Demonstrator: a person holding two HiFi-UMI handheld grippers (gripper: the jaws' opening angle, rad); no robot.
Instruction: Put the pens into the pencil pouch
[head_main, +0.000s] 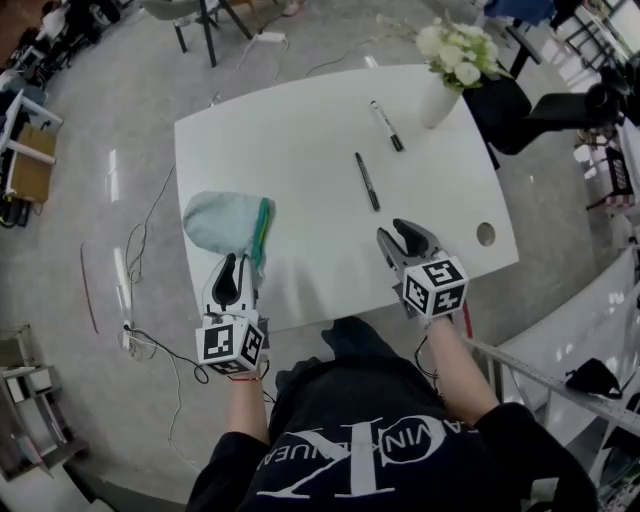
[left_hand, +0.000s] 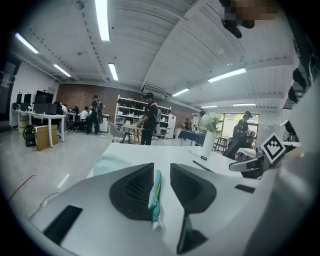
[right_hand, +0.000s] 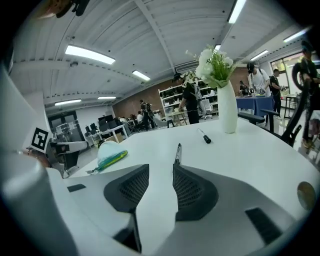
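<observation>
pencil pouch (head_main: 222, 222) lay on counter (head_main: 300, 130), left side, green zip edge toward middle. left hand-held gripper (left_hand: 162, 169) released — jaws apart, pouch's zip tail between them, closer to left jaw, not pinched. right hand-held gripper (right_hand: 161, 167) released too, nothing between jaws, pointed at nearer pen (head_main: 367, 181). second pen (head_main: 387, 126) lay farther off, near vase (head_main: 438, 100) — both pens outside pouch.
</observation>
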